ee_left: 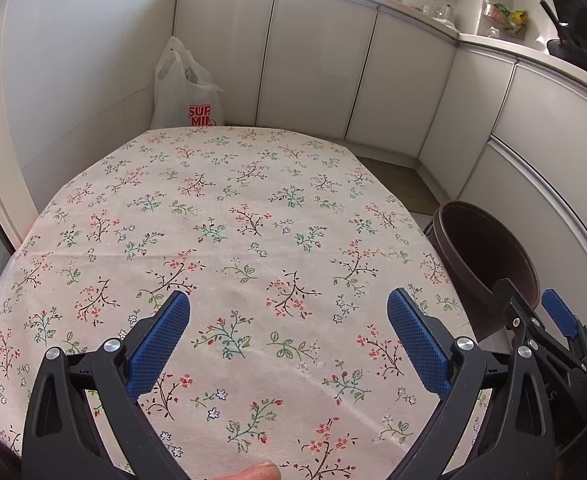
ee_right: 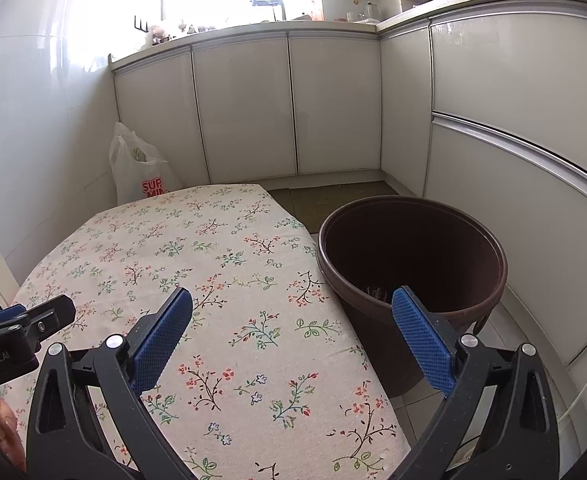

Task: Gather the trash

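The brown bin (ee_right: 413, 264) stands on the floor just beside the floral-clothed surface (ee_right: 221, 280), some small debris lying at its bottom. Over that surface hang the left claw (ee_left: 289, 316) and right claw (ee_right: 293, 312), both spread wide, holding nothing.

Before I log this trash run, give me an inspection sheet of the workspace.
Surface: floral tablecloth, no loose items seen.
Job's things: brown bin on the floor beside the table; something small inside, unclear.
Clutter: white plastic bag on the floor behind the table.
Grippers: left hand-held gripper open, empty; right hand-held gripper open, empty.
Cables: thin white cord on the floor, lower right.
Surroundings: white cabinets, cluttered countertop.
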Demonstrator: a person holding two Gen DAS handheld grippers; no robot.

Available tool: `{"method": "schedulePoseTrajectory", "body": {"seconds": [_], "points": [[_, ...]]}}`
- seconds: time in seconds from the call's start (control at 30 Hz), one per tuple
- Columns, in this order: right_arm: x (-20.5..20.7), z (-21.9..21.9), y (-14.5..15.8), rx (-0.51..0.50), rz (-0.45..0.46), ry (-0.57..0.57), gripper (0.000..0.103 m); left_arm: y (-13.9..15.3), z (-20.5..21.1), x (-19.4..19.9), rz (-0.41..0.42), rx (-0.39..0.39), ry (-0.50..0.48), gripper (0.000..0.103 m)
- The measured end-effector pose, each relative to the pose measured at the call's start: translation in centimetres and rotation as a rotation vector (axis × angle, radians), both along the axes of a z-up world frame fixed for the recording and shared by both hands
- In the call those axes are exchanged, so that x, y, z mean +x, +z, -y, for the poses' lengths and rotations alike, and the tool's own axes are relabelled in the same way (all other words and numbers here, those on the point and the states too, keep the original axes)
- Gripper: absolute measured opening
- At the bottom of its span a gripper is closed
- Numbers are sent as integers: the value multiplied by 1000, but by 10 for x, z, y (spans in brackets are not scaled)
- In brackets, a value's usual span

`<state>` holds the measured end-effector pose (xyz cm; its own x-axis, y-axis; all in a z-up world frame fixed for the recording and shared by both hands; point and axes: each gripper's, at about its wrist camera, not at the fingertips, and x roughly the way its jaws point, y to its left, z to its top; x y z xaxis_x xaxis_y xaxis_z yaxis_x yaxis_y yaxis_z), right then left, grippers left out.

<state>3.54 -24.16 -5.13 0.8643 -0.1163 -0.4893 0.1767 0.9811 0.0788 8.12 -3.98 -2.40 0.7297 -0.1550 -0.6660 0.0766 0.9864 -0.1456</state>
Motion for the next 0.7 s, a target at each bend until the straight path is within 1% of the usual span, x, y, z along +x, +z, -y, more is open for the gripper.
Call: {"method": "schedulePoseTrajectory", "body": {"seconds": [0.43, 0.7], "points": [[0, -1, 0, 1, -4, 5, 96, 0, 5, -1, 11, 30, -11, 96], [0, -1, -1, 2, -8, 7, 96, -2, 5, 1, 9, 33, -9, 96]]}}
